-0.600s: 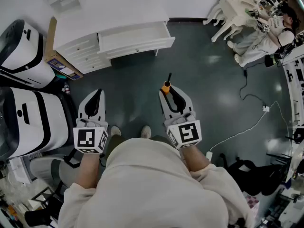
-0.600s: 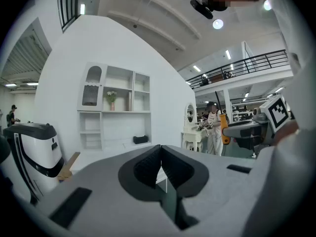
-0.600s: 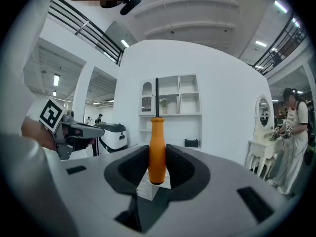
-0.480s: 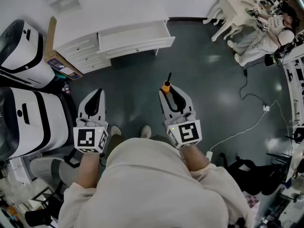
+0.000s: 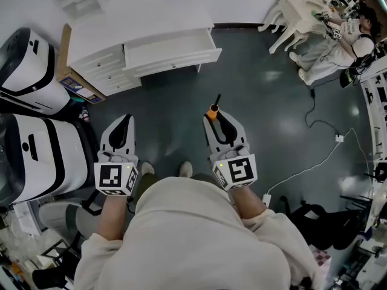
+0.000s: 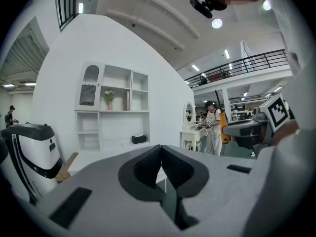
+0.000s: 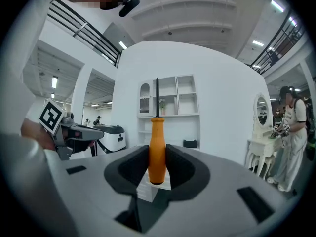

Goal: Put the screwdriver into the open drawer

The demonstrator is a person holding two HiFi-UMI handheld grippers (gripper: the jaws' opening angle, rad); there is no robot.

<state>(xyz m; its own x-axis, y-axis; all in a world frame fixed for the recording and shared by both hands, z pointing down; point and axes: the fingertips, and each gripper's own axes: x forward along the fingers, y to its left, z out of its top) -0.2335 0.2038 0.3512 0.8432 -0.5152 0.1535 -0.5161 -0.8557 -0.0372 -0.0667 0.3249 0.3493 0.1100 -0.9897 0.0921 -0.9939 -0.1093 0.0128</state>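
Grey floor (image 5: 181, 125), centre of the head view.
- Right gripper (image 5: 215, 118): clenched on screwdriver (image 5: 212, 109), pads against the orange handle, dark shaft pointing toward frame top.
- Left gripper (image 5: 123, 124): jaws closed together, nothing between them.
- Drawer (image 5: 172, 47): pulled open from white cabinet (image 5: 97, 62), upper left-centre, well apart from the screwdriver.
- White machines (image 5: 36, 156): left edge.
- Person (image 5: 347, 38): upper right corner.

Light: bright and even, from ceiling lamps (image 6: 216, 22).
Shadows: soft and faint.
Glare: pale reflections on the dark floor (image 5: 272, 75).
Distortion: strong fisheye bend, with black corners in both gripper views.
Focus: sharp, no motion blur.
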